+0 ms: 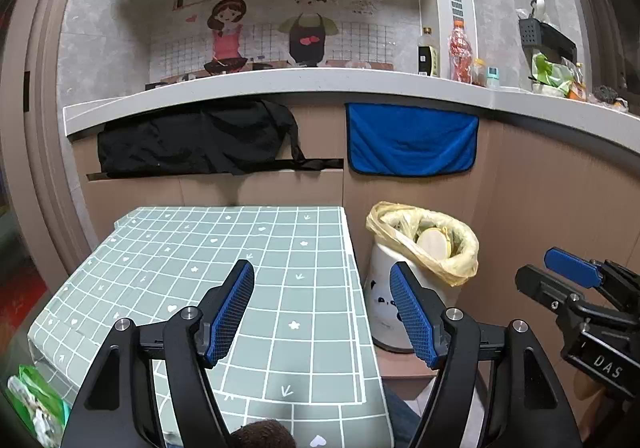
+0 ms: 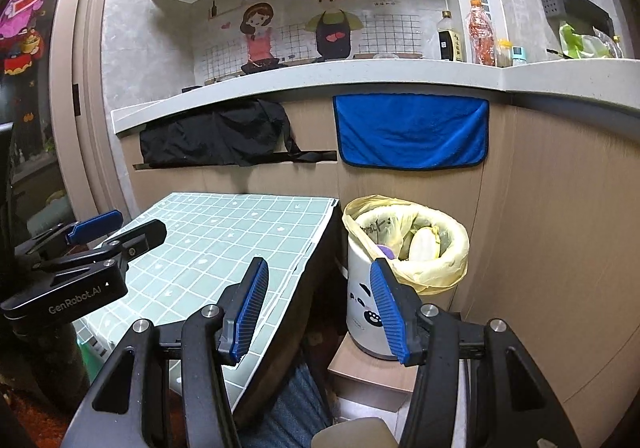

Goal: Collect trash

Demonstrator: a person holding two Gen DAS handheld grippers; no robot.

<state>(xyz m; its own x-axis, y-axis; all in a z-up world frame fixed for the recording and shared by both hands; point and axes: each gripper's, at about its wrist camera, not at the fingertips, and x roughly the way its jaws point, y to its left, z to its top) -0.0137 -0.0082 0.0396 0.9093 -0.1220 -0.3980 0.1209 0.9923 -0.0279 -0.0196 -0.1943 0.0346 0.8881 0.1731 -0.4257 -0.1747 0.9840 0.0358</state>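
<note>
A white panda-print trash bin (image 1: pixel 386 312) (image 2: pixel 366 308) lined with a yellow bag (image 1: pixel 424 240) (image 2: pixel 404 244) stands on a low wooden block right of the table; pale rubbish lies inside it. My left gripper (image 1: pixel 322 310) hovers open above the green checked tablecloth (image 1: pixel 224 280), nothing between its blue pads. My right gripper (image 2: pixel 318 310) is open too, empty, just short of the bin and beside the table's right edge. Each gripper shows in the other's view: the right gripper (image 1: pixel 560 280) at the right margin, the left gripper (image 2: pixel 108 232) at the left margin.
A kitchen counter (image 1: pixel 280 88) runs behind, with bottles (image 1: pixel 460 50) on top and a blue towel (image 1: pixel 412 140) and black cloth (image 1: pixel 200 140) hanging from its front. A green packet (image 1: pixel 34 404) lies low left of the table. A dark round object (image 1: pixel 262 434) sits at the table's near edge.
</note>
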